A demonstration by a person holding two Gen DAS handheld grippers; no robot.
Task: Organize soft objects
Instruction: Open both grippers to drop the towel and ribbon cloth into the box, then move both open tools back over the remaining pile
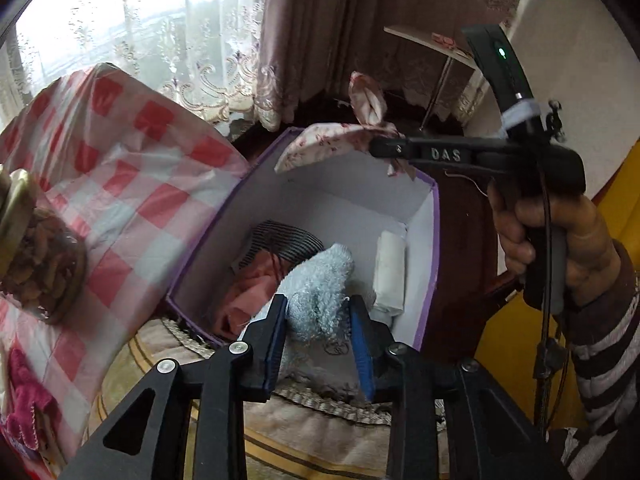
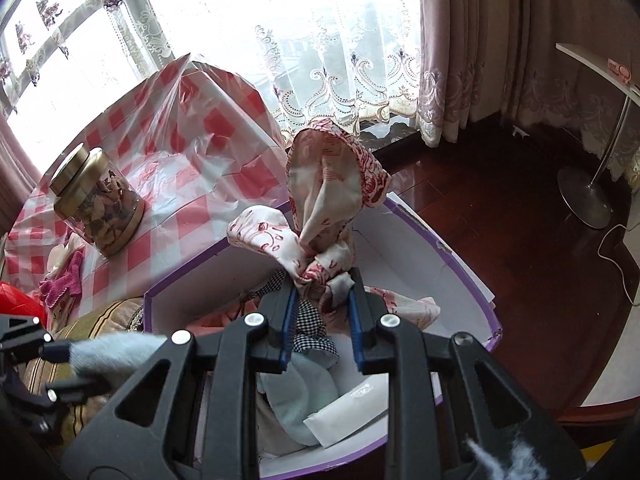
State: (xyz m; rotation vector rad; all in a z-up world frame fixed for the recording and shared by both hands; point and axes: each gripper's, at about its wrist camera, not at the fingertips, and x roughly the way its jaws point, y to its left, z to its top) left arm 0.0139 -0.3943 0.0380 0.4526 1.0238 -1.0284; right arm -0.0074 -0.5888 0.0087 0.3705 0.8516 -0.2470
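Observation:
A purple-edged box (image 1: 434,216) with a white inside stands open below both grippers. My left gripper (image 1: 318,312) is shut on a fluffy light blue towel (image 1: 320,280) over the box's near edge. My right gripper (image 2: 322,292) is shut on a knotted white cloth with a red floral print (image 2: 332,188), held above the box; it also shows in the left wrist view (image 1: 340,140). Inside the box lie a striped cloth (image 1: 280,236), a pink cloth (image 1: 248,292) and a white roll (image 1: 390,268).
A table with a red-and-white checked cover (image 1: 120,200) stands left of the box, with a gold-lidded glass jar (image 2: 100,200) and a magenta cloth (image 2: 64,280) on it. A cushioned stool (image 1: 160,360) sits under the box. A lamp stand (image 2: 588,196) stands on the dark wood floor at right.

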